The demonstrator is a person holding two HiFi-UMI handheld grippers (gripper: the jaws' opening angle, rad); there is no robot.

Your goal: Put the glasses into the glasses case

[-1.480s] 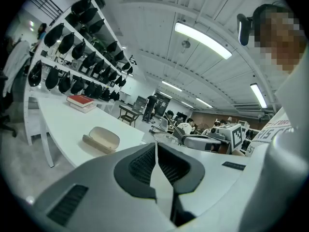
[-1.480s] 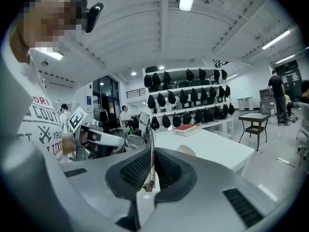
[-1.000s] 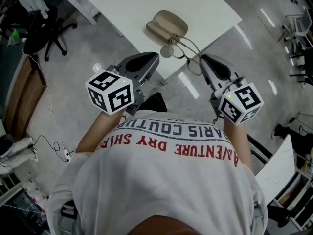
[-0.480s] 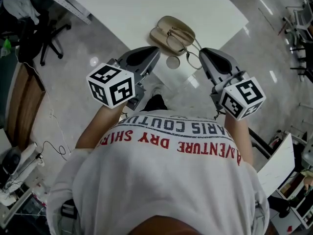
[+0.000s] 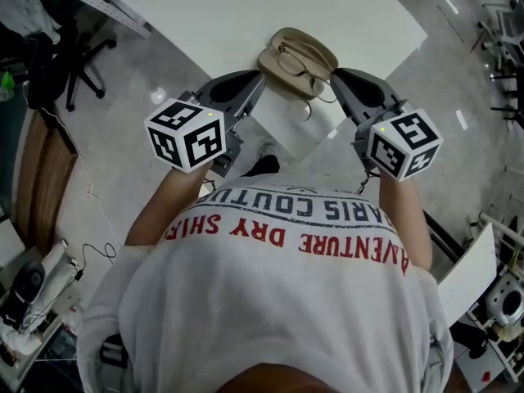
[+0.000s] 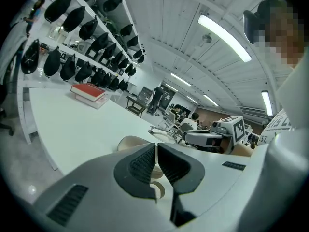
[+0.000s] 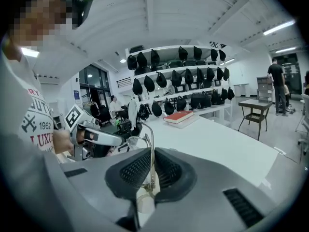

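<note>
With my right gripper [image 7: 151, 153] clenched on the glasses [image 5: 295, 62] and my left gripper [image 6: 156, 151] closed empty, I should lower them level into the case [image 5: 315, 43].

glasses [image 5: 297, 62] carried forward, now over glasses case [image 5: 322, 47]

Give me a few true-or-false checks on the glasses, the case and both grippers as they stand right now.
1. The right gripper has its jaws closed on a temple arm of the glasses. True.
2. The glasses case is shut. False: it lies open on the white table.
3. The left gripper holds the glasses. False: its jaws are together with nothing between them; the right gripper holds the glasses.
4. A red book lies on a white table. True.
5. The glasses lie on the floor. False: in the head view they are over the open case, held by the right gripper.
</note>
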